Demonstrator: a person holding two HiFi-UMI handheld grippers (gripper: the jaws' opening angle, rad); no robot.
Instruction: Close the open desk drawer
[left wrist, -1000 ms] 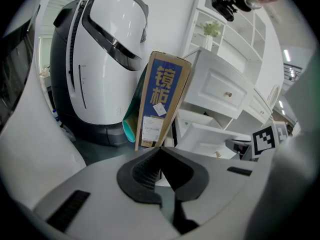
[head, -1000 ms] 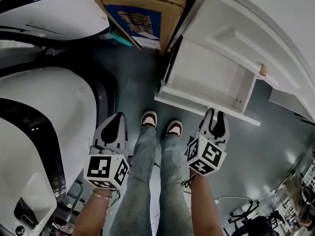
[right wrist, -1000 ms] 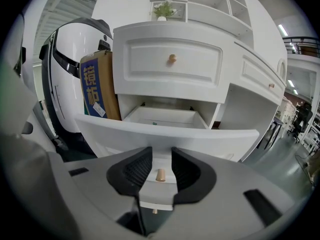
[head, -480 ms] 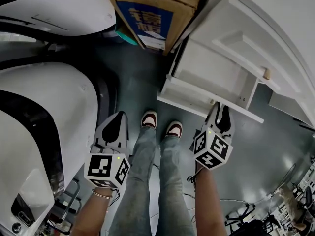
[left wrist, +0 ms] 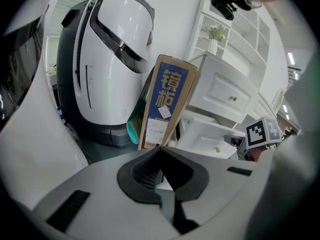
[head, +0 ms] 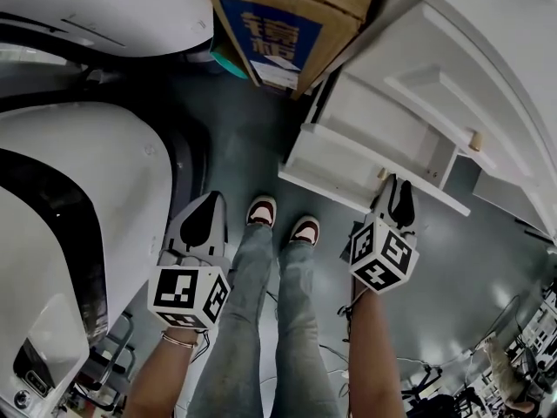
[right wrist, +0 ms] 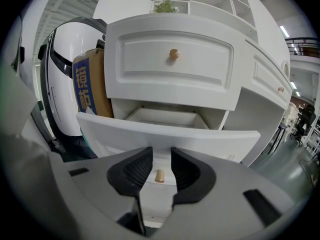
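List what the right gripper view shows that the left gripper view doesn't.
Only the right gripper view: the right gripper seen along its own jaws, which stand apart with the knob of the open drawer in the gap, untouched.
Only the left gripper view: the left gripper with jaws together on nothing, the right gripper's marker cube, and a teal thing beside the cardboard box.
Both: the open drawer, the shut drawer above it, the cardboard box, the white machine.
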